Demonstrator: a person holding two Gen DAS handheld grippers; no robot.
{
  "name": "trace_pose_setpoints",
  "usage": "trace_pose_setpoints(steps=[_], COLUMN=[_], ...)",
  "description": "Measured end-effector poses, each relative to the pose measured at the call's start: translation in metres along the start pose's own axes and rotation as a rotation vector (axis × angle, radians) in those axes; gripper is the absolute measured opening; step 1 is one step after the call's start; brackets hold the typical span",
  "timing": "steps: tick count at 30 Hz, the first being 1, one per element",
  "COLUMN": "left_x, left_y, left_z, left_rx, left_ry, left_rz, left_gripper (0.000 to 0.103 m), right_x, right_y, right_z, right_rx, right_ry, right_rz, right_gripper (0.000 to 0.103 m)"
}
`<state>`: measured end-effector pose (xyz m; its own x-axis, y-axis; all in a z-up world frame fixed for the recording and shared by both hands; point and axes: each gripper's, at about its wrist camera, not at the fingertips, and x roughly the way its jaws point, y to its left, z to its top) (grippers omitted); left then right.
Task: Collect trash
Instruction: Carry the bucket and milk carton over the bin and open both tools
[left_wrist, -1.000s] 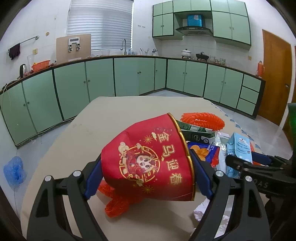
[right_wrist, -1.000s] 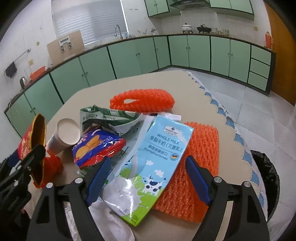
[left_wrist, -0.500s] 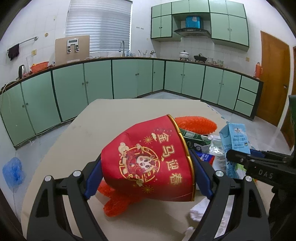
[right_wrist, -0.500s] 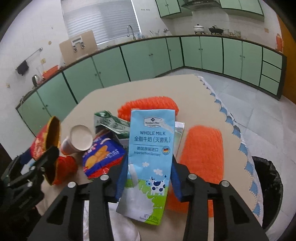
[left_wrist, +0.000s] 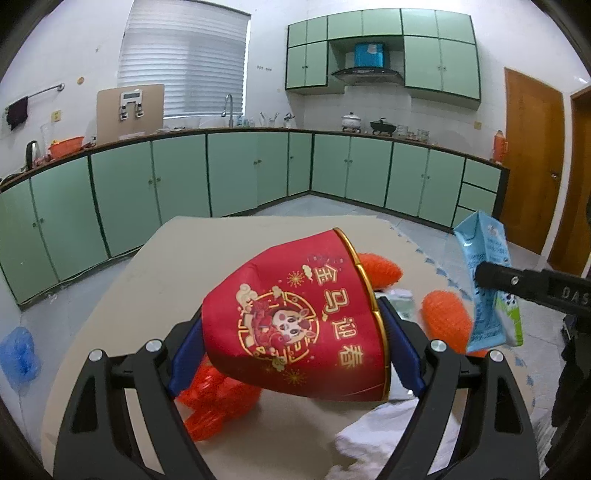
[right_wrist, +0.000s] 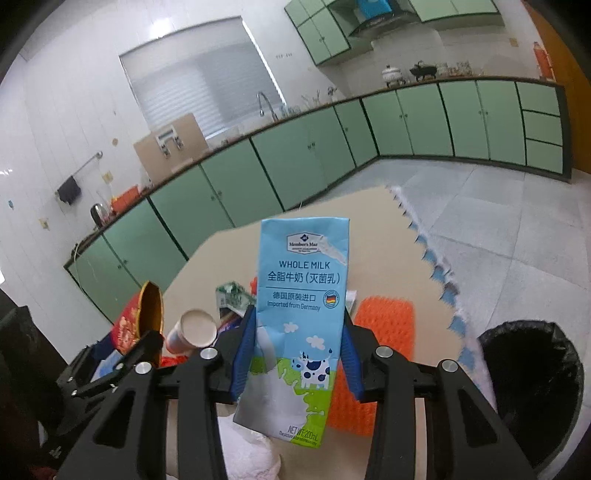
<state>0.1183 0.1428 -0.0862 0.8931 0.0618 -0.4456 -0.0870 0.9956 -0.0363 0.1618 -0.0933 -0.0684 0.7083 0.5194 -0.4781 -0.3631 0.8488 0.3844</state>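
My left gripper (left_wrist: 295, 343) is shut on a red paper bucket (left_wrist: 295, 325) with gold rim and Chinese print, held above the beige table (left_wrist: 147, 280). My right gripper (right_wrist: 297, 354) is shut on a blue whole-milk carton (right_wrist: 301, 306), lifted upright above the table; the carton also shows at the right of the left wrist view (left_wrist: 487, 280). The red bucket shows at the left of the right wrist view (right_wrist: 144, 317). A bin lined with a black bag (right_wrist: 532, 391) stands on the floor at the right.
On the table lie orange foam nets (right_wrist: 384, 321) (left_wrist: 380, 271), a paper cup (right_wrist: 194, 328), a green wrapper (right_wrist: 232, 295), white tissue (left_wrist: 380, 439) and red mesh (left_wrist: 214, 395). Green kitchen cabinets (left_wrist: 240, 173) line the walls. A blue bag (left_wrist: 16, 354) lies on the floor.
My right gripper closed on the milk carton and lifted it upright off the table. My left gripper kept hold of the red bucket and rose slightly.
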Motion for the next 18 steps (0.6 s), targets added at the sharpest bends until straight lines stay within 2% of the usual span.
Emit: trace_pose_setpoints(steps=[8, 18], left_x=[0.004, 0.016], left_y=[-0.042, -0.127], left_z=[0.015, 0.022], left_rx=[0.031, 0.084], left_ry=[-0.033, -0.044], left_rz=[-0.098, -0.288], left_gripper=[0.082, 0.082], right_x=[-0.036, -0.086], right_y=[-0.026, -0.085], right_z=[0.011, 0.009], right_rx=[-0.002, 0.066], right_ry=[-0.073, -0.121], right_rz=[-0.112, -0.269], right_gripper=[0.042, 0.042])
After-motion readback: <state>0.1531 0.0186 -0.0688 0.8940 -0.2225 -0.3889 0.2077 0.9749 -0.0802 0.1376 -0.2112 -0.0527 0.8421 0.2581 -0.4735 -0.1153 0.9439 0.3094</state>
